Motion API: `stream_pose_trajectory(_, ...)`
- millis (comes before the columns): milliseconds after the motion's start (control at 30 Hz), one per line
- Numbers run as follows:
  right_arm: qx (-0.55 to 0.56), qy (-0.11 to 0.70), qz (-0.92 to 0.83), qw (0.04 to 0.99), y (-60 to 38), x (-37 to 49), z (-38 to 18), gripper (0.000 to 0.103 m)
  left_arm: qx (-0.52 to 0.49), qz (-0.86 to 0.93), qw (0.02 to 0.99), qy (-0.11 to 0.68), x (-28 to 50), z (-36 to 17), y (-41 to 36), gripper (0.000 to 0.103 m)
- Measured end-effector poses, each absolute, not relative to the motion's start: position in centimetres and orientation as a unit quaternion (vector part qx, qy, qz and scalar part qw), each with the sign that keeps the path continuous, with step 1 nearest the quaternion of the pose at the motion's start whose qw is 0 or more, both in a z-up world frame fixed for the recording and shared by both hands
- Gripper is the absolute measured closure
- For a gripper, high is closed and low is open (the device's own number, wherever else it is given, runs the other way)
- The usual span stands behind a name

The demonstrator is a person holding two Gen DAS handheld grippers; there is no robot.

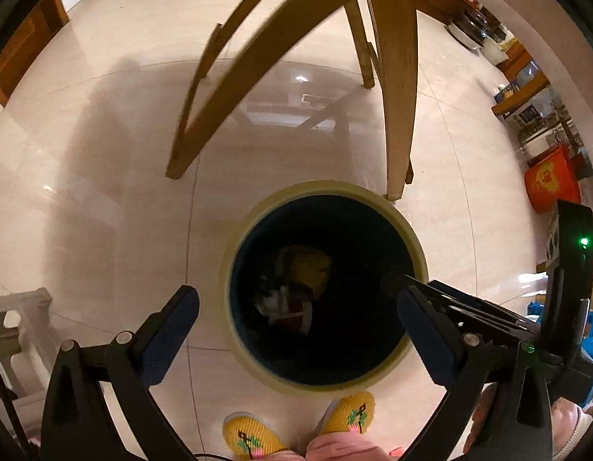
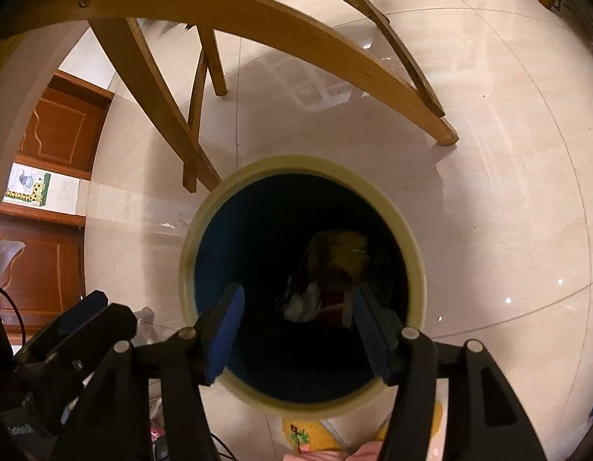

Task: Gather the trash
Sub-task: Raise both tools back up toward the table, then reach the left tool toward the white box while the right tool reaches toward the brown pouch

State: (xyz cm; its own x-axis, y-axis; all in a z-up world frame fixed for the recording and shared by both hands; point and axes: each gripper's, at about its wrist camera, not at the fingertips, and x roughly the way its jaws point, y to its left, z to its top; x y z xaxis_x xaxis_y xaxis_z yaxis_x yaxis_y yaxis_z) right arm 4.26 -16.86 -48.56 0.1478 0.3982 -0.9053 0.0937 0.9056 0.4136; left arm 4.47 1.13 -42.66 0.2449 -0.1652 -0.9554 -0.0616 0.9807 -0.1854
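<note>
While both fingers (image 2: 367, 340) gape, bin rim (image 2: 417, 269) encircles them.

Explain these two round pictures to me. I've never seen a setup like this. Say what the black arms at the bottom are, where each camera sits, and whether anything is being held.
There is no robot here. A person holds a two-finger grasping tool in each hand, and a wide-angle camera on each looks along its fingers, which bends the picture round. One view shows the left tool, the other the right tool. Both point down into a trash bin with a pale rim on the tiled floor, beside wooden chair legs. Both tools are open and hold nothing. Trash lies at the bin's bottom. The yellow slippers are the person's feet.
</note>
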Motion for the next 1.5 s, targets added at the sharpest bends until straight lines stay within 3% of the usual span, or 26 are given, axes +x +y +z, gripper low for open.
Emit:
stream_pose_trajectory(467, 0.182, 0.638, 0.100, 0.741, -18.4, 1.5, -35.4, 0.044, -0.114, 0.006, 0.788, 0.605, 0.8, -30.2, 3.1, 0.001)
stream_pose_trajectory(733, 0.173, 0.614, 0.127, 0.760, -18.9, -0.4, -23.1, 0.043, -0.093, 0.004, 0.813, 0.575, -0.6, -17.6, 3.6, 0.001)
stream_pose_trajectory(967, 0.095, 0.584, 0.167, 0.789, -18.1, -0.8, -11.6, 0.043, -0.085, 0.006, 0.837, 0.541, -1.0, -6.6, 3.3, 0.001)
stream_pose_trajectory(1333, 0.006, 0.482, 0.204, 0.852, -18.3, 0.6, 4.0, 0.043, -0.074, 0.027, 0.880, 0.468, -0.9, 7.7, 2.0, 0.001)
stream_pose_trajectory(1500, -0.007, 0.429, 0.229, 0.874, -17.9, 2.7, 8.6, 0.030, -0.060, 0.030, 0.898, 0.434, 0.0, 11.6, 1.2, 0.001)
